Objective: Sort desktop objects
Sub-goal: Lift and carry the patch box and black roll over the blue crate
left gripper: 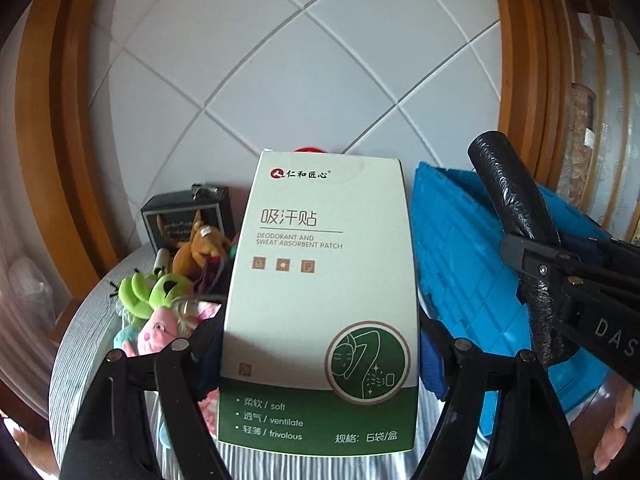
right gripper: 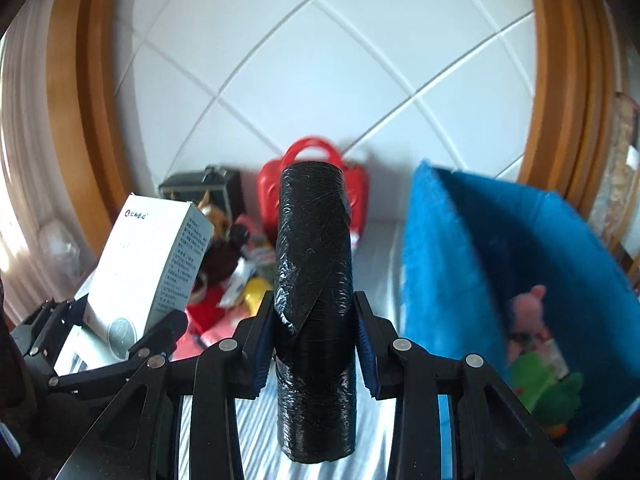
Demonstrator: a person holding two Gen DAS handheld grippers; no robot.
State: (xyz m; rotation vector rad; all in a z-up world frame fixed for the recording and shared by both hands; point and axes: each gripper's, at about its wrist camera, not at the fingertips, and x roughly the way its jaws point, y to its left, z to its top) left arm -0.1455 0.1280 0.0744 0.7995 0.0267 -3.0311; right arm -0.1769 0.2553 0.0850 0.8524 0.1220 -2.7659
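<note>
A: Where does the sorting stand?

B: Part way, by my reading. The left gripper [left gripper: 320, 356] has its fingers clamped on the sides of a white and green box of sweat absorbent patches [left gripper: 320, 300], held up clear of the table [left gripper: 80, 352]. The right gripper [right gripper: 314, 344] has its fingers closed on a roll of black plastic bags [right gripper: 314, 300], also held aloft and upright.

A: Anything already put away?

B: The blue basket [right gripper: 460, 240] on the right holds a pink plush toy [right gripper: 528, 308] and a green toy [right gripper: 544, 384], so some items look sorted.

A: And what is left?

B: A heap on the table's left side: green frog plushes [left gripper: 154, 292], a pink plush [left gripper: 154, 334], a brown plush [left gripper: 200, 248], a dark box [left gripper: 184, 216] behind them and a red plastic case with handles [right gripper: 356, 192] at the back, plus small packets I cannot identify.

A: Any obstacle?

B: The basket's near wall stands high, so both loads probably need to pass over its rim. The two grippers are close together, and the roll sticks out well past its fingers.
</note>
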